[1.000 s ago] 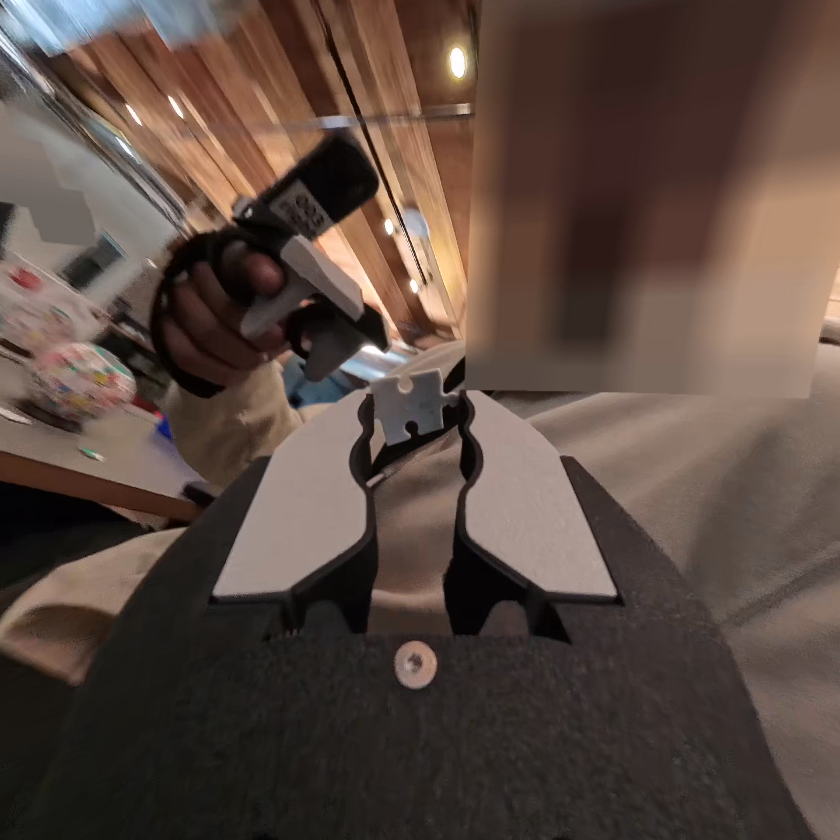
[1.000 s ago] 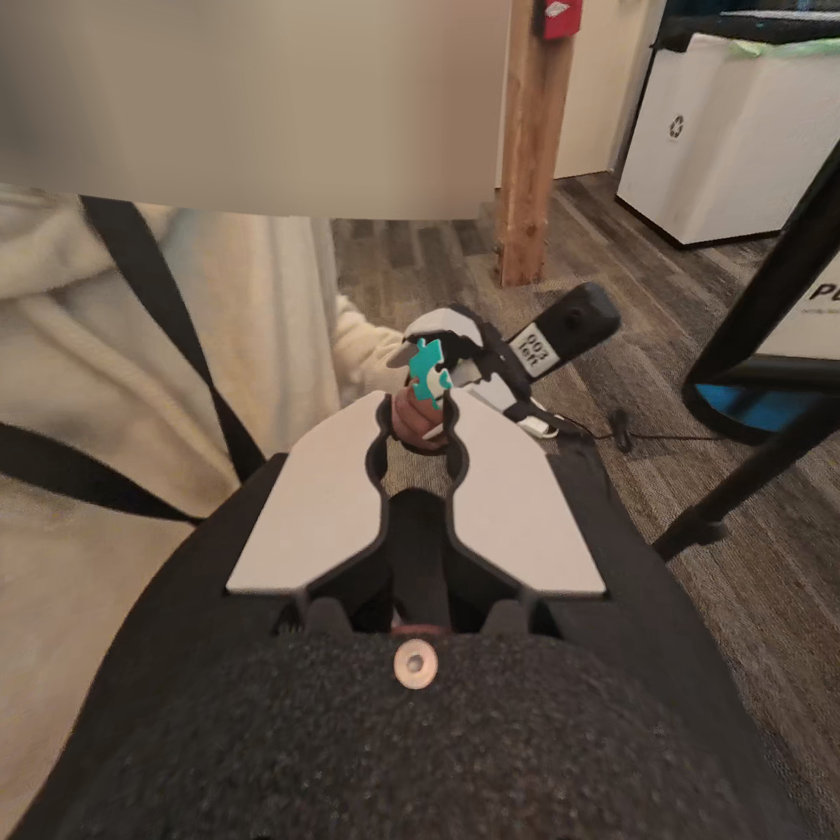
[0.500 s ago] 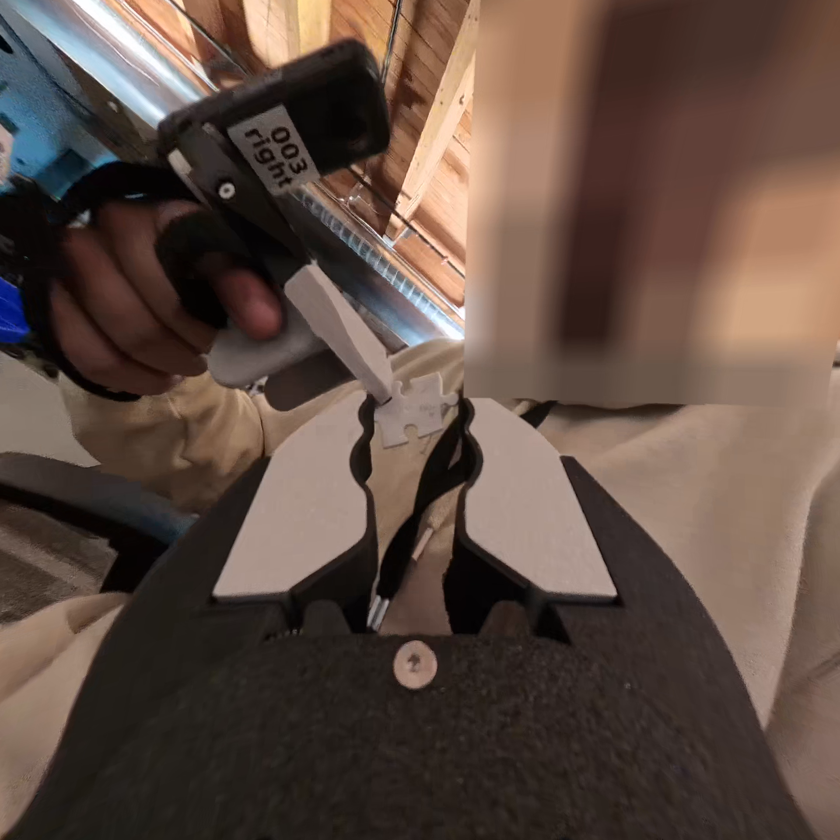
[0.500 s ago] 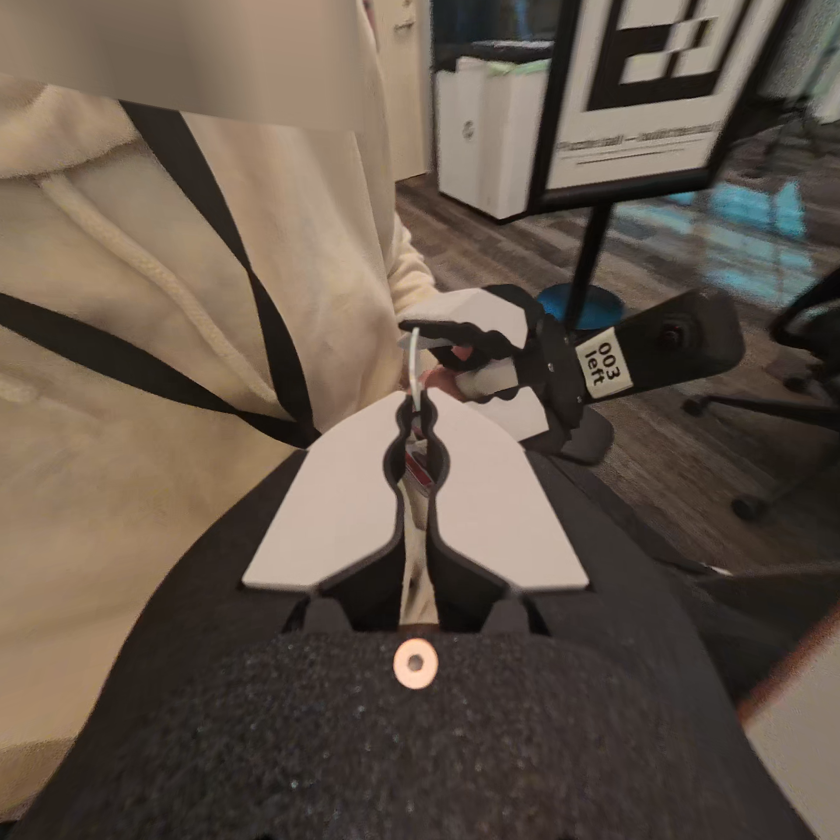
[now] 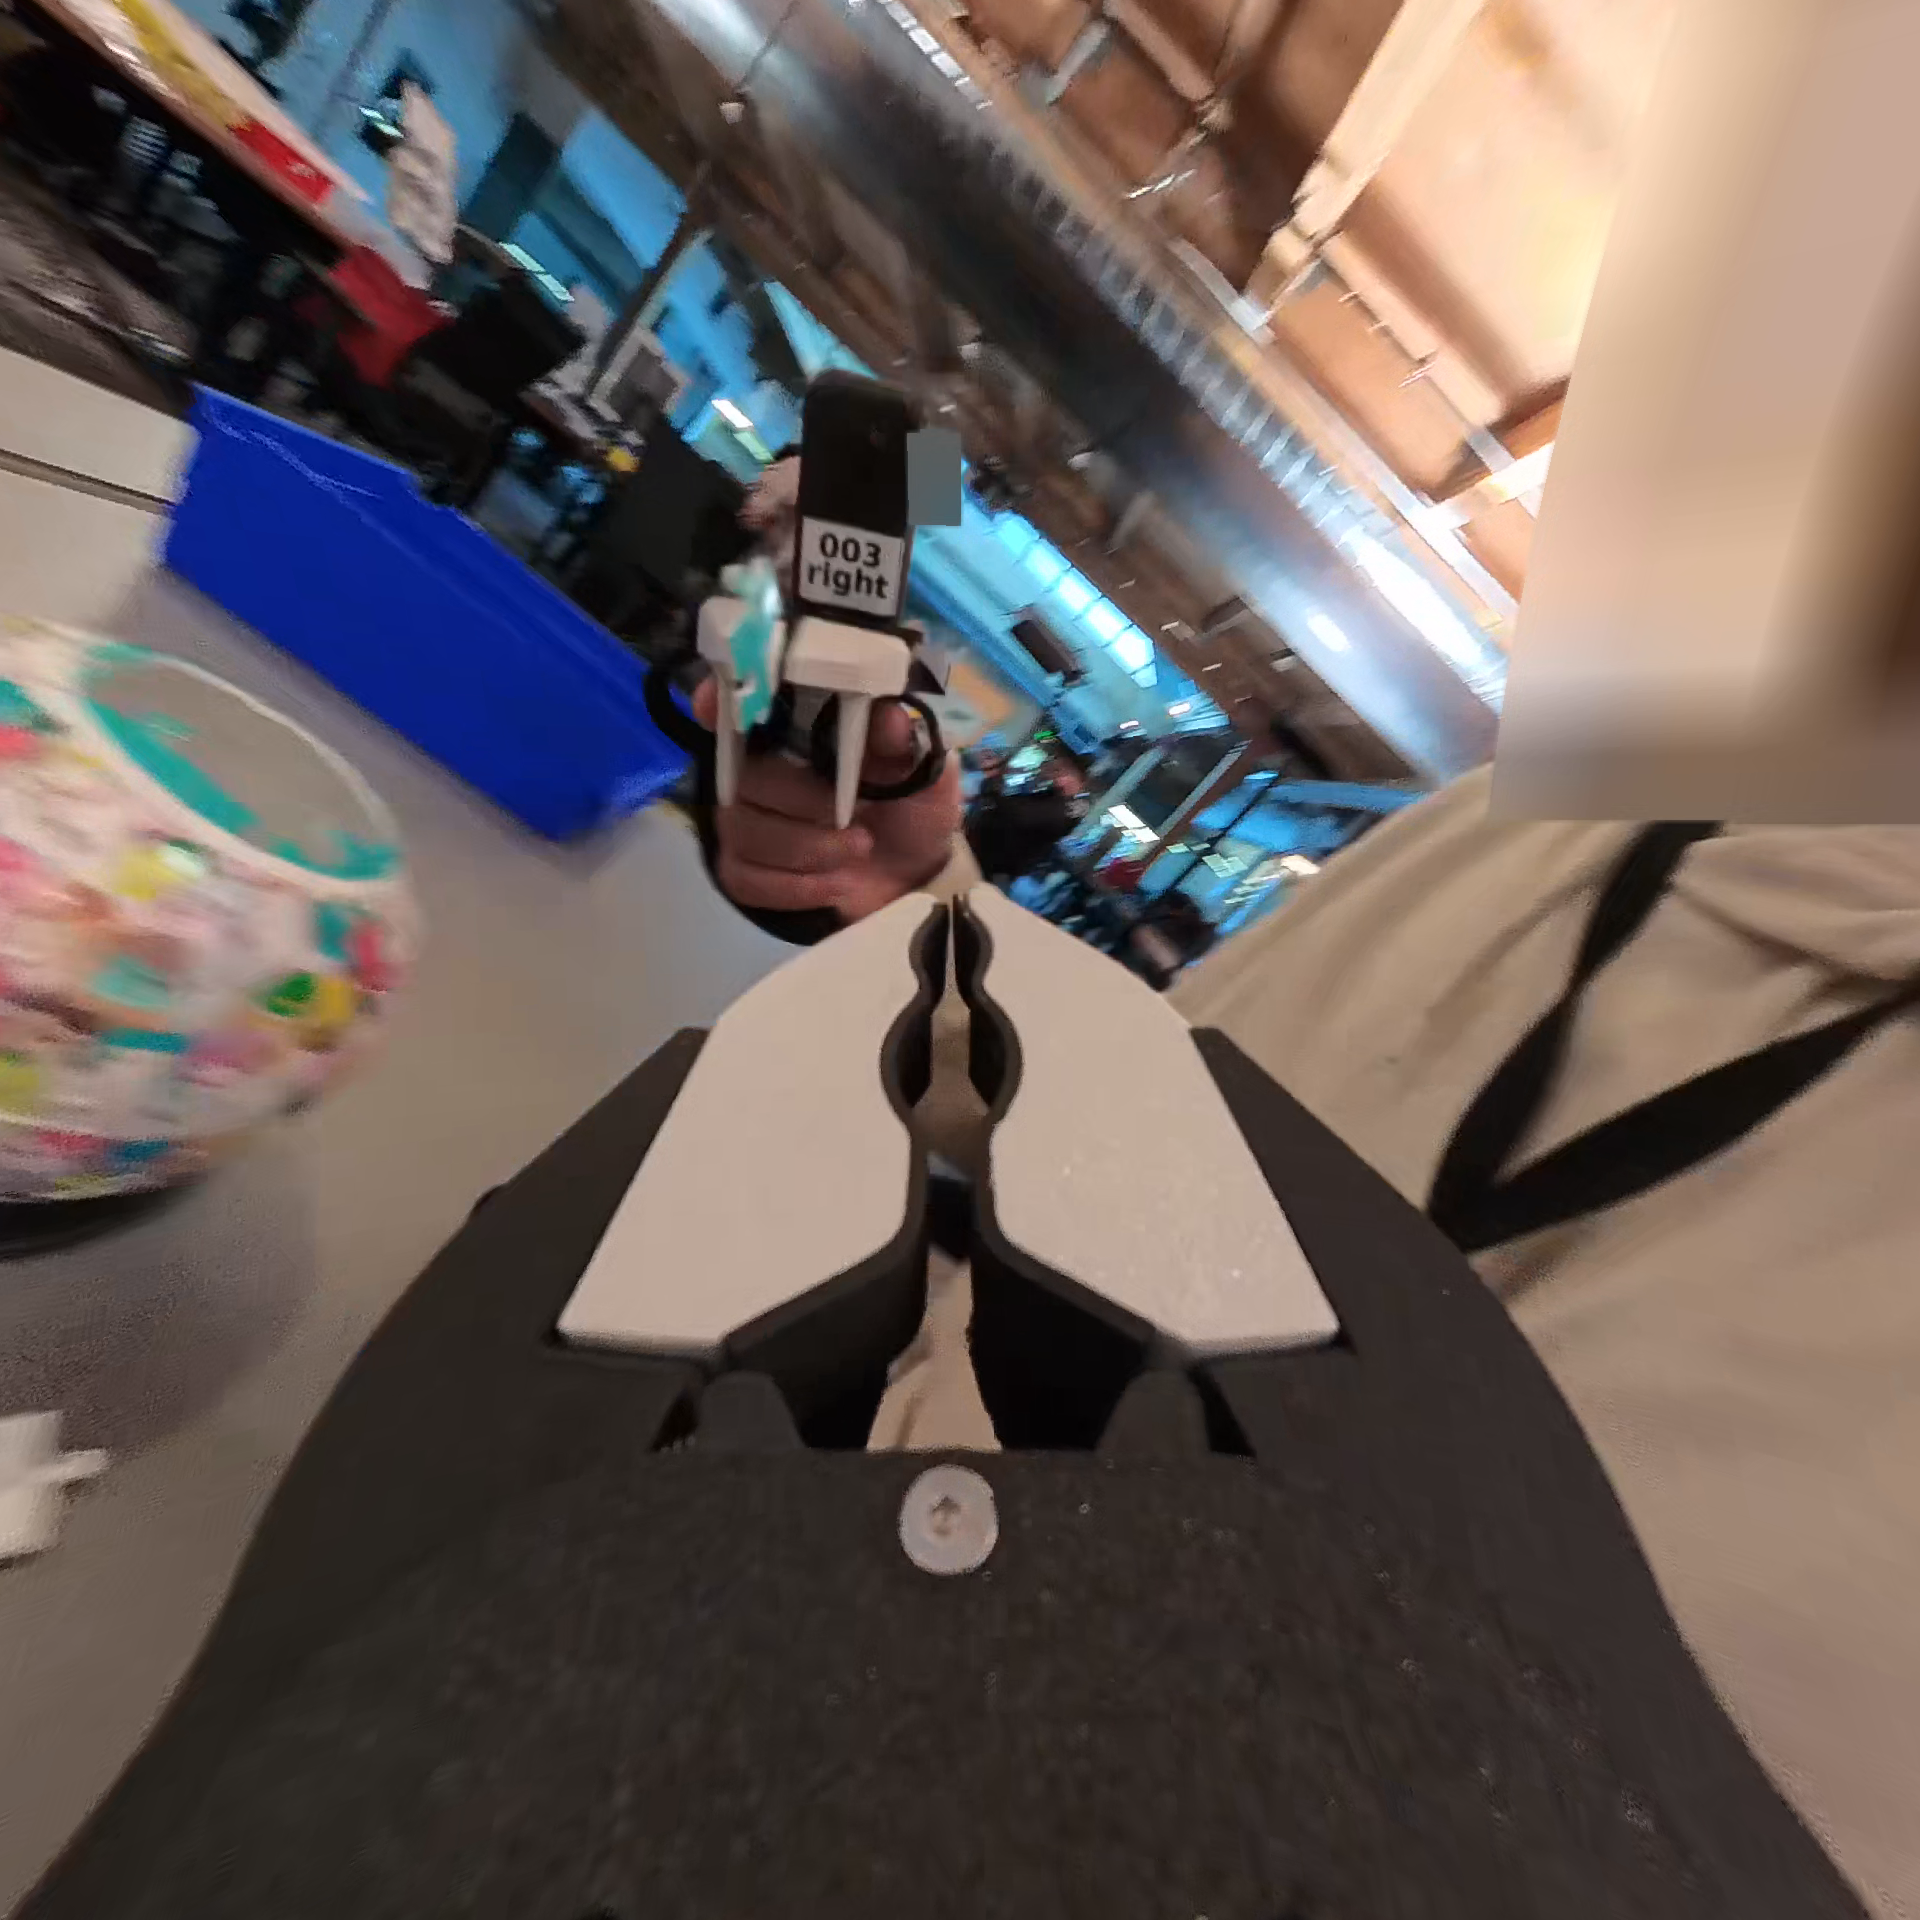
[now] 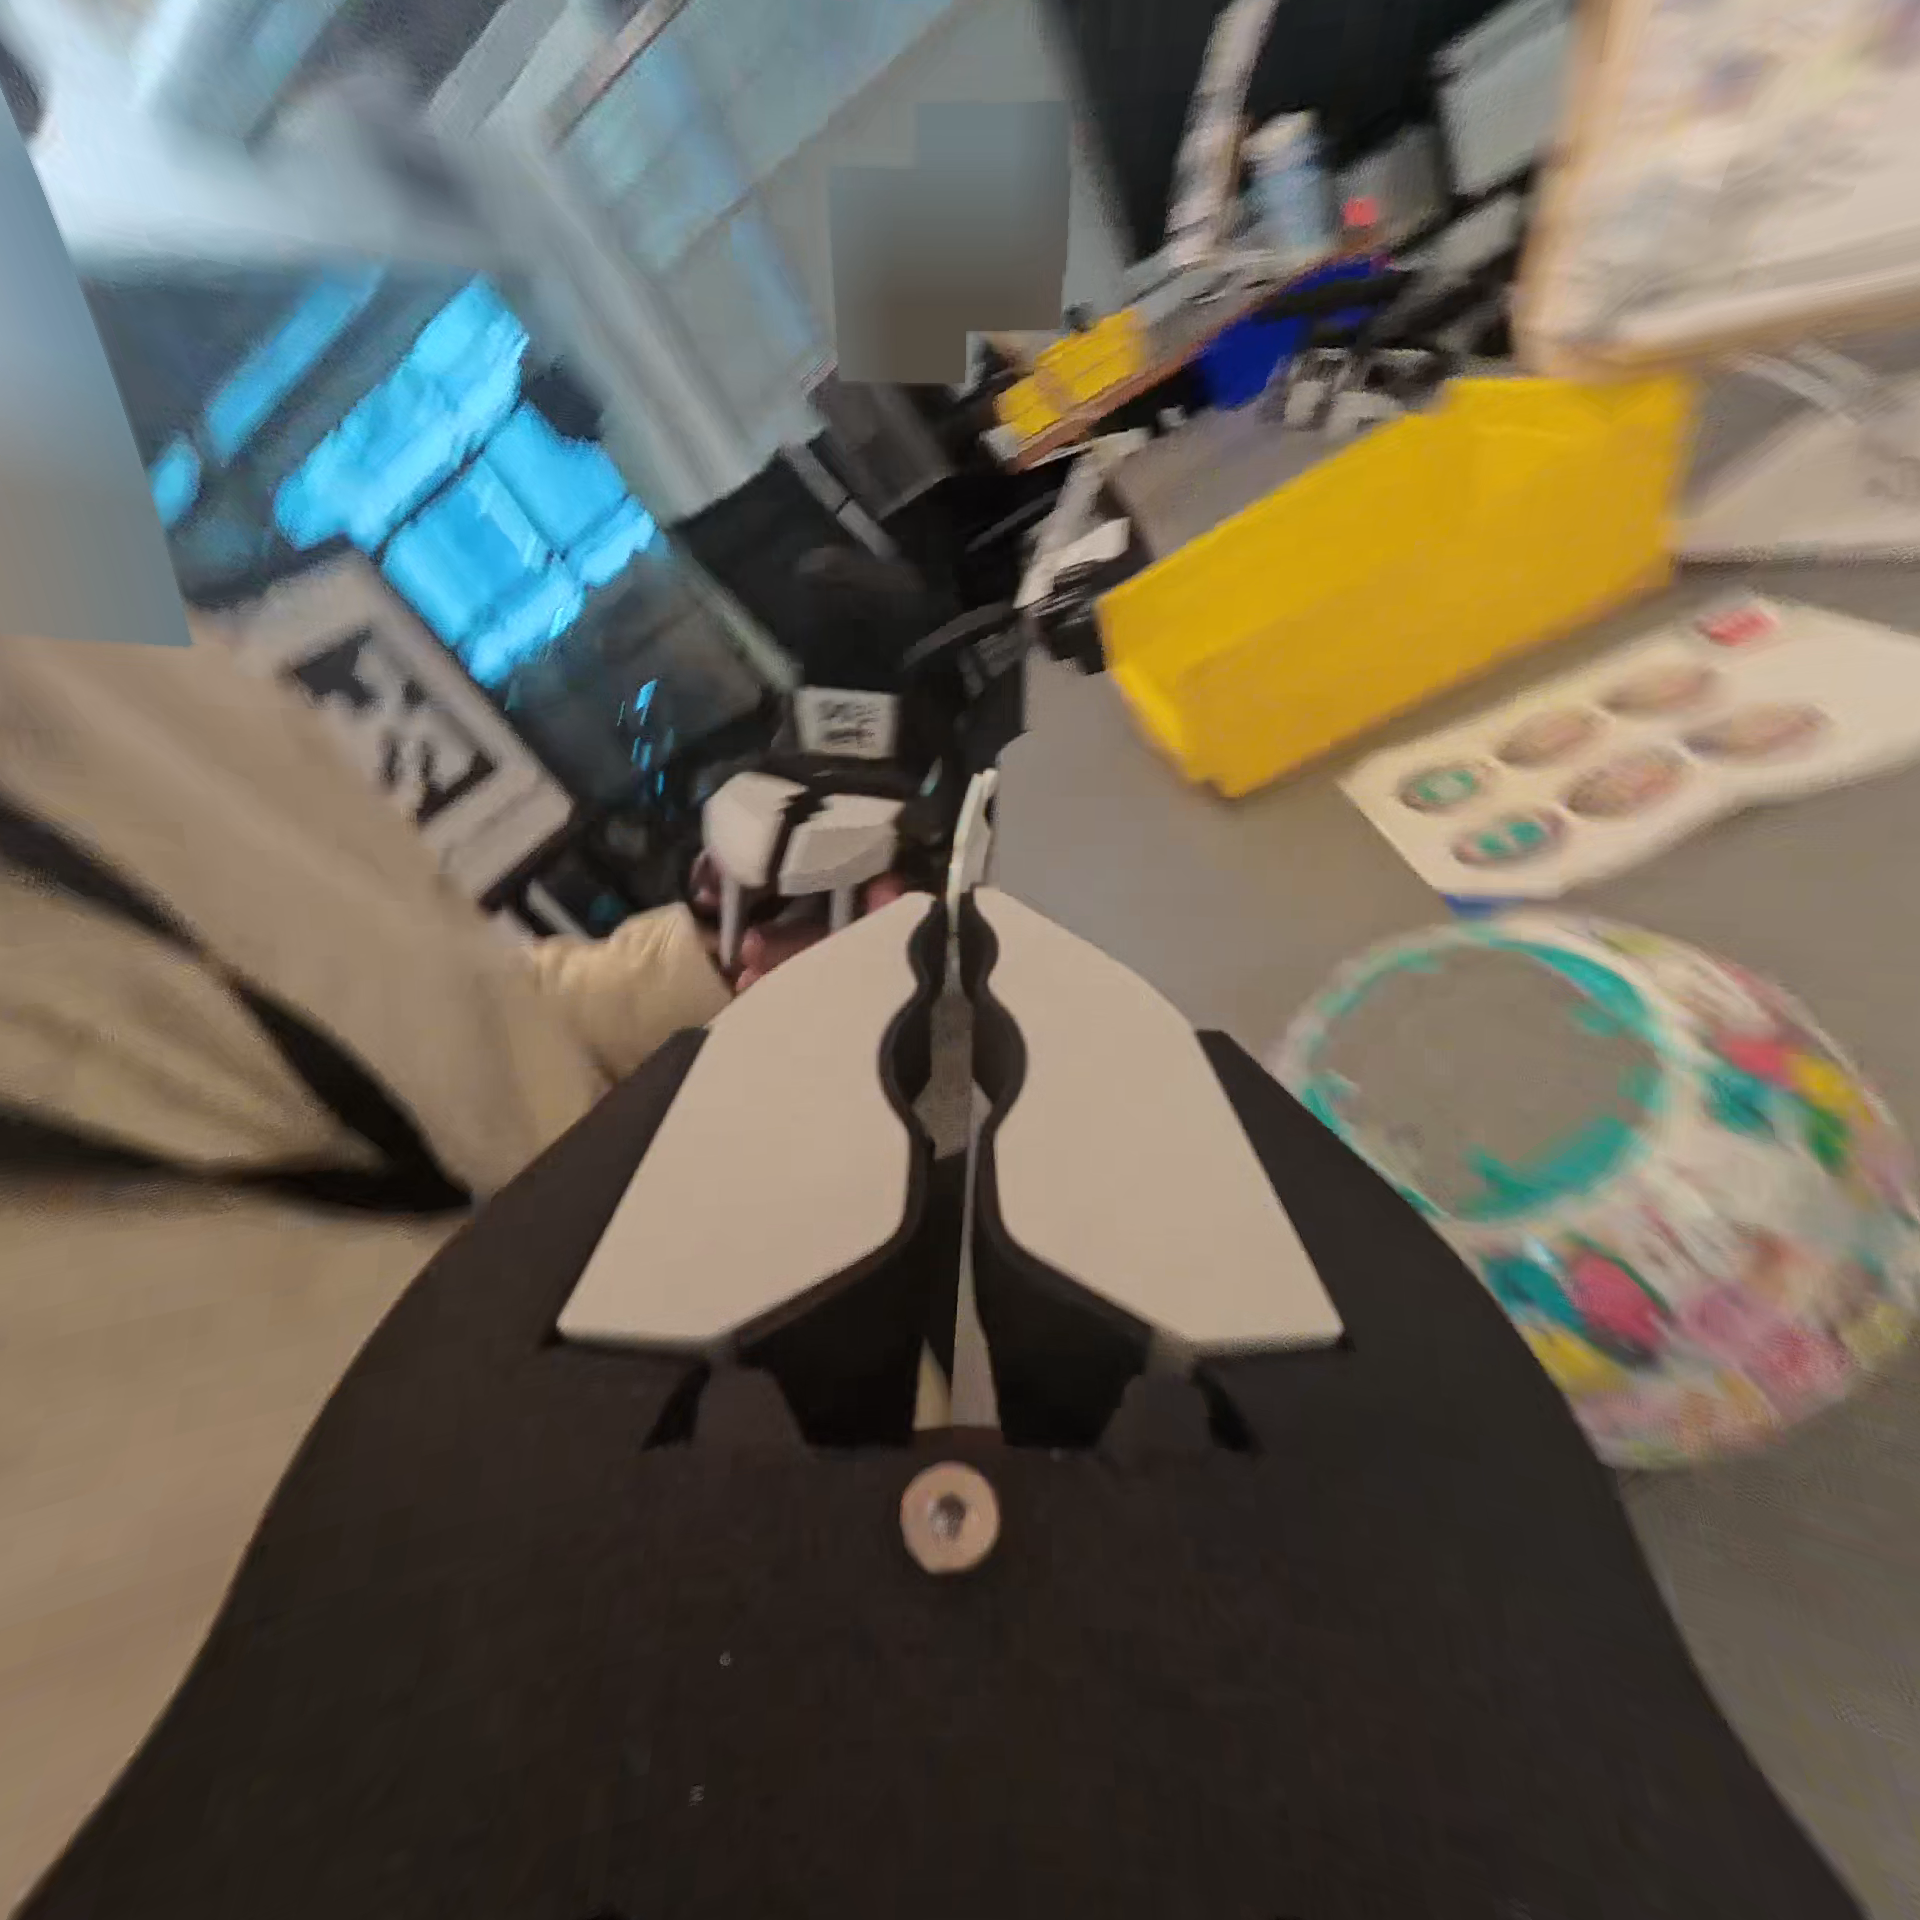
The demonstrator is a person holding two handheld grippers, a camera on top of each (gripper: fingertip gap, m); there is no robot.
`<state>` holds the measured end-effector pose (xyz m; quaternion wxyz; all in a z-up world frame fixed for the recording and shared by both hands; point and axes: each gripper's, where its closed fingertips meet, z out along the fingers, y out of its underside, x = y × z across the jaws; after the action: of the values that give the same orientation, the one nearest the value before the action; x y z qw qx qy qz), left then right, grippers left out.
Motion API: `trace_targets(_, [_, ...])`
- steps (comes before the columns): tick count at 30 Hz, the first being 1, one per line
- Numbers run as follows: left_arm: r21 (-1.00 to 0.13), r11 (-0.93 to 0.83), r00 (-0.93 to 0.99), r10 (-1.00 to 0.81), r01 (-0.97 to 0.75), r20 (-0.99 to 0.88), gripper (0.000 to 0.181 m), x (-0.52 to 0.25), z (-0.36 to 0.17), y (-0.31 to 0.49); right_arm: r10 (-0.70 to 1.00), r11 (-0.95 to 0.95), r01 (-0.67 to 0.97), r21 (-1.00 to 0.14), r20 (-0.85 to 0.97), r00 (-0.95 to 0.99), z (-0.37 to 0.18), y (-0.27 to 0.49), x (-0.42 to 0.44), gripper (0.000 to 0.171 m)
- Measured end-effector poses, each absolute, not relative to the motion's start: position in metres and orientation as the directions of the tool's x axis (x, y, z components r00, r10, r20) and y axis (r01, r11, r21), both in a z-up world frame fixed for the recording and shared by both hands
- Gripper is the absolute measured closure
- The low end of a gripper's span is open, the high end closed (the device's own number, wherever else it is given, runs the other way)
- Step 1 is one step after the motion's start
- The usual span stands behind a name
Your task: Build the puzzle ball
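Two claws face each other above a grey tabletop (image 5: 540,987). The left claw (image 5: 952,912), seen in its own view, is clenched: its white fingertips meet with nothing visible between them. The right claw (image 6: 957,906) is clamped on a thin white puzzle piece (image 6: 971,831), seen edge-on, which sticks out past the tips toward 12 o'clock. In the left wrist view that same right claw (image 5: 753,665) appears farther off at 12 o'clock, gripped by a hand (image 5: 831,831), and the piece shows its teal printed face (image 5: 750,655).

The unfinished puzzle ball, a round shell of white pieces printed in pink, yellow and teal with an open teal-edged rim at the top (image 6: 1621,1174), rests on the tabletop at 3 o'clock in the right wrist view, well apart from the held piece. In the left wrist view it lies at 9 o'clock (image 5: 177,914), blurred.

Beyond it stand a blue plastic bin (image 5: 395,603) and, in the right wrist view, a yellow plastic bin (image 6: 1392,582) at 1 o'clock beside a white printed sheet (image 6: 1621,748). The person's cream hooded top (image 5: 1610,1195) with a black strap fills the side.
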<state>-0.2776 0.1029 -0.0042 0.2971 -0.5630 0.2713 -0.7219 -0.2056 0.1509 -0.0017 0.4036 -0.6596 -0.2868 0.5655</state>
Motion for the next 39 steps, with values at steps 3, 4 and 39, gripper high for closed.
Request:
trace_targets(3, [-0.808, -0.584, -0.016, -0.811, 0.076, 0.585, 0.18, -0.265, -0.014, 0.148, 0.573, -0.774, -0.18, -0.607, -0.792, 0.208, -0.035, 0.191, -0.187, 0.169])
trace_targets(4, [-0.835, -0.547, 0.033, -0.835, 0.049, 0.549, 0.18, -0.26, -0.016, 0.161, 0.521, -0.812, -0.204, -0.547, -0.836, 0.17, -0.039, 0.195, -0.187, 0.169])
trace_targets(39, [-0.91, 0.074, 0.173, -0.972, -0.408, -0.157, 0.156, -0.214, -0.06, 0.203, 0.243, -0.862, -0.434, -0.26, -0.965, 0.095, -0.05, 0.195, -0.216, 0.17])
